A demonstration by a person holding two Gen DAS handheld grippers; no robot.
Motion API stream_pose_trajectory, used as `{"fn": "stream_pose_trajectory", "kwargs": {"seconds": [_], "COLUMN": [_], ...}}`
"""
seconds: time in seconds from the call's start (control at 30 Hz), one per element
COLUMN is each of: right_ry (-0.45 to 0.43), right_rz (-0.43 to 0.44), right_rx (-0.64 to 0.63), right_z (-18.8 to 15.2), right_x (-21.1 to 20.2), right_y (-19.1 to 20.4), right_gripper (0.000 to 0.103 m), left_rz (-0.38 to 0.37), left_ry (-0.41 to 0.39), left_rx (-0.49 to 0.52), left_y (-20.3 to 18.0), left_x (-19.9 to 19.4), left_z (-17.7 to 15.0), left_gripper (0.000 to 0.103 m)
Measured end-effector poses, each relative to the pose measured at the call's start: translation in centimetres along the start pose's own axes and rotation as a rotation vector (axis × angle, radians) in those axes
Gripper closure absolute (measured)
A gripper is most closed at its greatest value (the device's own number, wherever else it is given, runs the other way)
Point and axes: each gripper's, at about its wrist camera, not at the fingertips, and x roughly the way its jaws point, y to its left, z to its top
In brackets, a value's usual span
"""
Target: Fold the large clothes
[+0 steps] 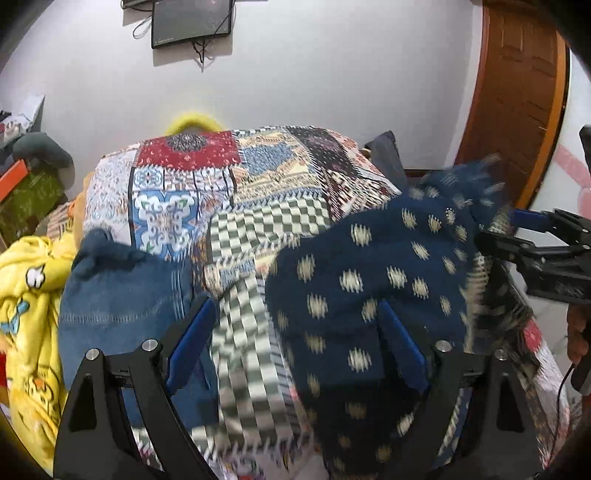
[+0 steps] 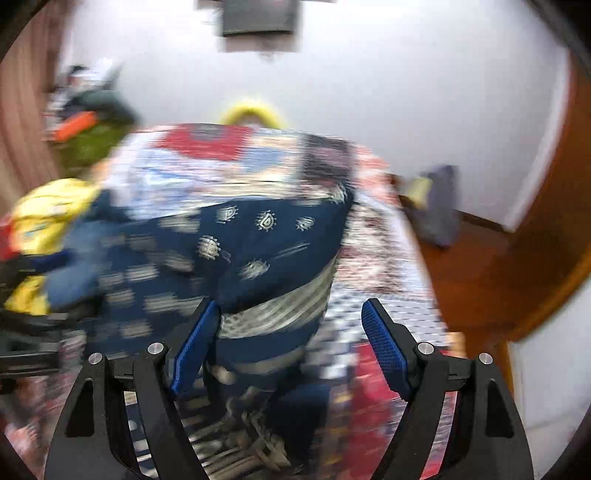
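Observation:
A large navy cloth with cream motifs (image 1: 369,266) lies bunched on a bed covered by a patchwork sheet (image 1: 221,177). Its plain blue part (image 1: 122,291) lies to the left. My left gripper (image 1: 295,343) is open just above the cloth, one pad on each side of a fold. My right gripper (image 2: 291,343) is open over the cloth's striped border and fringe (image 2: 273,314). It also shows at the right edge of the left wrist view (image 1: 524,225), beside the cloth's raised corner. The right wrist view is blurred.
A yellow cartoon-print cloth (image 1: 29,302) lies at the bed's left. Clutter and an orange box (image 1: 14,177) stand further left. A wooden door (image 1: 517,92) is at the right, a wall screen (image 1: 192,22) behind the bed. Brown floor (image 2: 472,266) runs along the bed's right.

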Motion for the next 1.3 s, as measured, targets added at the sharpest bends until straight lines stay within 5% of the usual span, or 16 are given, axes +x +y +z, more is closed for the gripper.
{"fn": "stream_pose_trajectory", "kwargs": {"seconds": [0.2, 0.5, 0.63, 0.97, 1.3], "right_ry": [0.187, 0.069, 0.082, 0.23, 0.203], "right_rz": [-0.004, 0.186, 0.258, 0.306, 0.309], "right_rx": [0.124, 0.16, 0.118, 0.129, 0.145], "right_z": [-2.3, -1.9, -1.5, -6.9, -7.2], "right_x": [5.0, -1.2, -0.8, 1.5, -1.3], "right_y": [-3.9, -4.0, -1.9, -1.0, -3.5], "right_gripper": [0.031, 0.03, 0.03, 0.03, 0.03], "left_rz": [0.049, 0.108, 0.121, 0.064, -0.079], "left_ry": [0.008, 0.029, 0.043, 0.058, 0.064], "left_rx": [-0.059, -0.005, -0.027, -0.077, -0.105], "left_y": [1.1, 1.1, 1.8, 4.9, 5.4], "left_x": [3.1, 4.9, 4.6, 0.3, -4.0], "left_z": [2.0, 2.6, 2.0, -1.3, -3.4], "left_gripper": [0.01, 0.01, 0.01, 0.01, 0.011]}}
